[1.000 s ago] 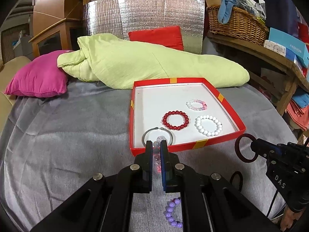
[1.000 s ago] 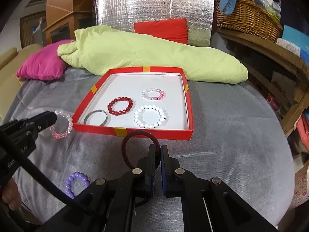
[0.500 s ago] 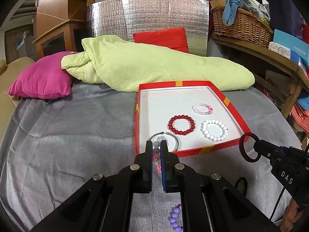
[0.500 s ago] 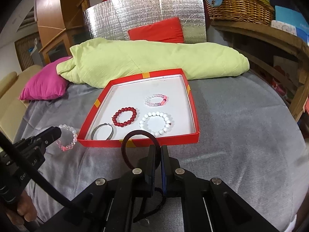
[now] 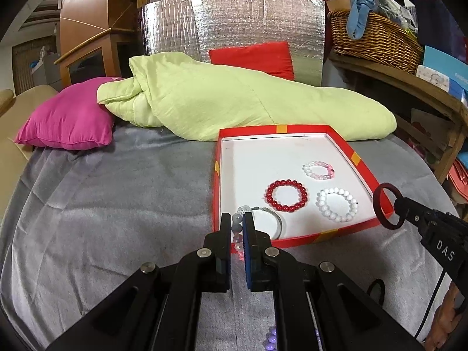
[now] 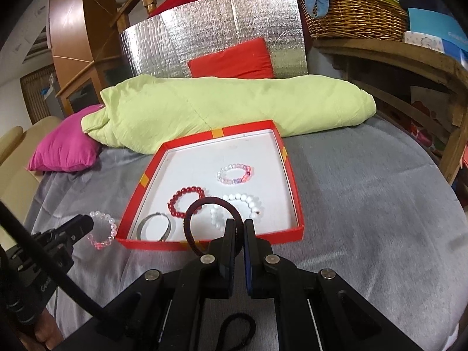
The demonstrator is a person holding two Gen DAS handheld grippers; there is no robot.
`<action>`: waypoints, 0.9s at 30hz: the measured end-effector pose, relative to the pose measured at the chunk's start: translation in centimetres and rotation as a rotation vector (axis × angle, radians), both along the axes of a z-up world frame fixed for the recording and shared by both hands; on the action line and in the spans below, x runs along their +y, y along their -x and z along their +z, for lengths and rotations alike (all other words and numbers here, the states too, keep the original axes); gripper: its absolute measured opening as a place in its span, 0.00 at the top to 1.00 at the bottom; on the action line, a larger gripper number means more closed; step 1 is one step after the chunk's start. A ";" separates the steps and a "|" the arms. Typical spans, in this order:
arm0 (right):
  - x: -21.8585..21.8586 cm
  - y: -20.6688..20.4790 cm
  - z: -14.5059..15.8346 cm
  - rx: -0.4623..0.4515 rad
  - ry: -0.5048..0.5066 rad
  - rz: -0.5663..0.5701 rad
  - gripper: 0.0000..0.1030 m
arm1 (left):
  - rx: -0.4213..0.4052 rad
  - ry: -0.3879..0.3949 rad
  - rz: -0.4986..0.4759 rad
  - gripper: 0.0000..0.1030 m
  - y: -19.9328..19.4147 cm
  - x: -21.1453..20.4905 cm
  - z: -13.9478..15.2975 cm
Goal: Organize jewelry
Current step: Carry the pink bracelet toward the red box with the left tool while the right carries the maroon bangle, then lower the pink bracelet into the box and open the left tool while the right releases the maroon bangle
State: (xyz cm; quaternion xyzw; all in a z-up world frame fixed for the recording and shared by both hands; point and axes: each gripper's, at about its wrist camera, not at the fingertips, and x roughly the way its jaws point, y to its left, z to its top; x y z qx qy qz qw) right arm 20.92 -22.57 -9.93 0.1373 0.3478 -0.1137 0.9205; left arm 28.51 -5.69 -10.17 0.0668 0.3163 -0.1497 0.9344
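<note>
On the grey bed (image 5: 102, 204), our left hand-held gripper (image 5: 237, 225) pinches a clear bead bracelet (image 6: 102, 229) just left of the red tray's (image 6: 289, 187) near left corner, while our right hand-held gripper (image 6: 237, 228) pinches a dark ring (image 6: 193, 213) over its near edge.

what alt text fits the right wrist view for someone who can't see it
The right gripper, jaws shut, holds a dark red ring over the near edge of a red tray on a grey blanket. Four bracelets lie inside; the left gripper holds a clear pink bracelet beside it.
</note>
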 end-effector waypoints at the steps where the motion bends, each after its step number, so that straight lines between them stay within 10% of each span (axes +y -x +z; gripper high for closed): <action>1: 0.0 -0.3 0.0 -0.002 0.004 -0.001 0.95 | 0.000 0.000 0.001 0.93 -0.1 0.0 0.0; 27: -4.1 -13.7 -3.0 0.105 -0.221 -0.011 0.95 | 0.169 0.185 -0.086 0.93 -10.9 -2.2 -1.0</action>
